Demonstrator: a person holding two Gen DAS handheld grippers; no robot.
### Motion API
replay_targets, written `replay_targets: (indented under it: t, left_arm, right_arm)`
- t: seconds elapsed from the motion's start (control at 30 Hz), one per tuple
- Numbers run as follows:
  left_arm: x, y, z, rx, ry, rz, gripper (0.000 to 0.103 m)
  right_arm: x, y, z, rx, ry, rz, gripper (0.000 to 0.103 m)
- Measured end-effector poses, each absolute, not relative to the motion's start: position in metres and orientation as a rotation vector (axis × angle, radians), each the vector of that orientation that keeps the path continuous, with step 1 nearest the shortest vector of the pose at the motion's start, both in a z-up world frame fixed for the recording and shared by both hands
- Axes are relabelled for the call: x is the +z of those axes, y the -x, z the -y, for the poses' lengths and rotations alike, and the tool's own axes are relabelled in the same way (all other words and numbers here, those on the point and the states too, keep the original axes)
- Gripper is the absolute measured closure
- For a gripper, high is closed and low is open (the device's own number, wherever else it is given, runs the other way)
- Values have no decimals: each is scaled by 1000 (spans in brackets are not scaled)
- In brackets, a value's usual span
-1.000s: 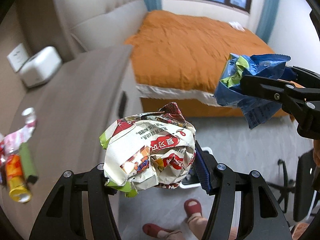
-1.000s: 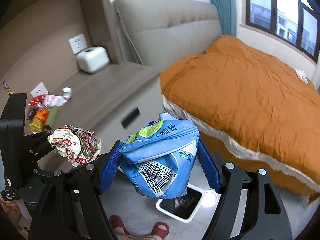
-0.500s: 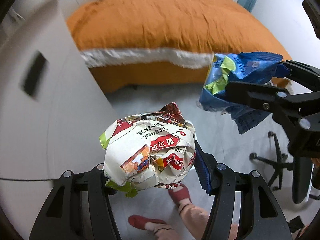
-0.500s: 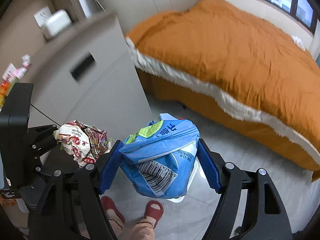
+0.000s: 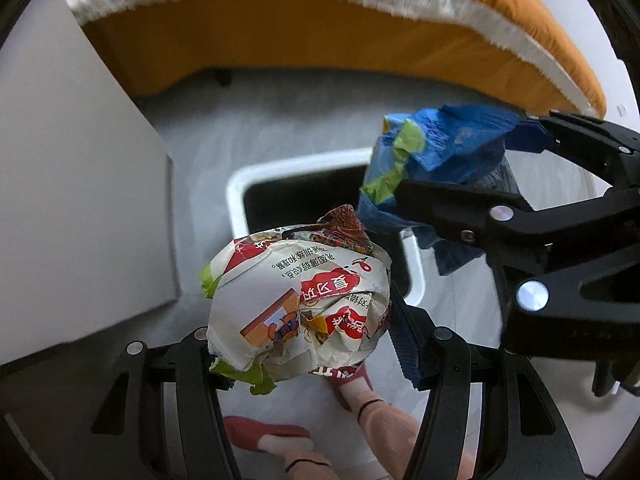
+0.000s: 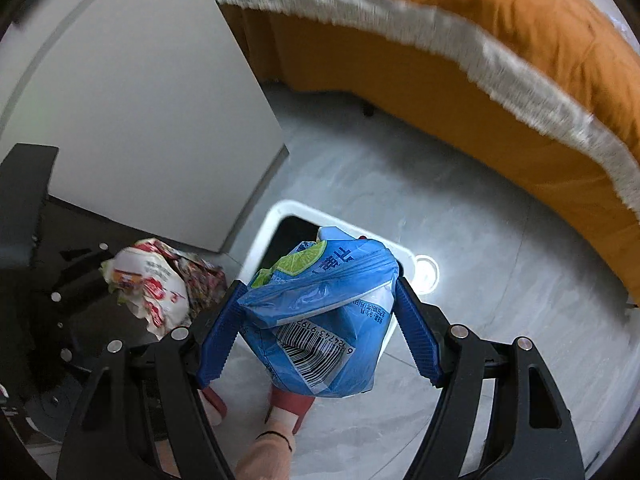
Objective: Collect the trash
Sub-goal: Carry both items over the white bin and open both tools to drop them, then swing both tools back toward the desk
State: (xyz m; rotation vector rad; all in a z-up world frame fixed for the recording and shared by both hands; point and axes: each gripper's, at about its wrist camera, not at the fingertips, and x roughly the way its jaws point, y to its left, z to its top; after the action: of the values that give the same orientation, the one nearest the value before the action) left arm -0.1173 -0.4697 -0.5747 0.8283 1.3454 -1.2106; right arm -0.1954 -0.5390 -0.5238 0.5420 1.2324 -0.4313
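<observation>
My left gripper [image 5: 308, 344] is shut on a crumpled white and red snack wrapper [image 5: 296, 300], which fills the space between its fingers. My right gripper [image 6: 320, 332] is shut on a blue snack bag [image 6: 320, 312] with a barcode facing me. Both point steeply down over a white-rimmed trash bin [image 5: 240, 184] with a black inside, standing on the grey floor. In the left wrist view the blue bag [image 5: 436, 156] hangs over the bin's right part. In the right wrist view the wrapper [image 6: 152, 284] sits left of the bin [image 6: 272, 224].
An orange-covered bed [image 6: 460, 40] with a white fringe runs across the back. A grey cabinet side [image 6: 132, 112] stands left of the bin. A person's feet in red slippers [image 5: 264, 436] stand on the floor just below the grippers. A round bright spot [image 6: 426, 272] lies beside the bin.
Both grippers have dropped a long way and tipped downward, from facing the bed and the cabinet top to hanging over the bin. Each still holds its piece of trash.
</observation>
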Motion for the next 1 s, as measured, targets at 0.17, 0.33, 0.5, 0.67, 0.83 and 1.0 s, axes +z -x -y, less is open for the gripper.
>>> replay_targets:
  t: [0.17,0.33,0.5,0.67,0.83,1.0]
  left_arm:
    - [-627,125,480,-1227,-868,-1375,44]
    - [-654,126,484,-1236,-827,-1408,5]
    - [-654,129,486,-1224,-815,-1409,5]
    - [-627,136,481,-1218,-837,-1379,5]
    - [-583,130,473,-1216,-815,-1346,5]
    - [-505,130,460,-1198,-784,-1245,5]
  right_arm:
    - [-574,191,537,-422,-563,-1272,29]
    - [-603,192,541,-436,-542,-1312,22]
    - [-609,192,544,-431,-559,-1343,4]
    - [-595,196,544,-455,-546,-1345,4]
    - [-553,204,545,-482,-548,-1309,4]
    - [-480,213,542,-517,-537,-1229,4]
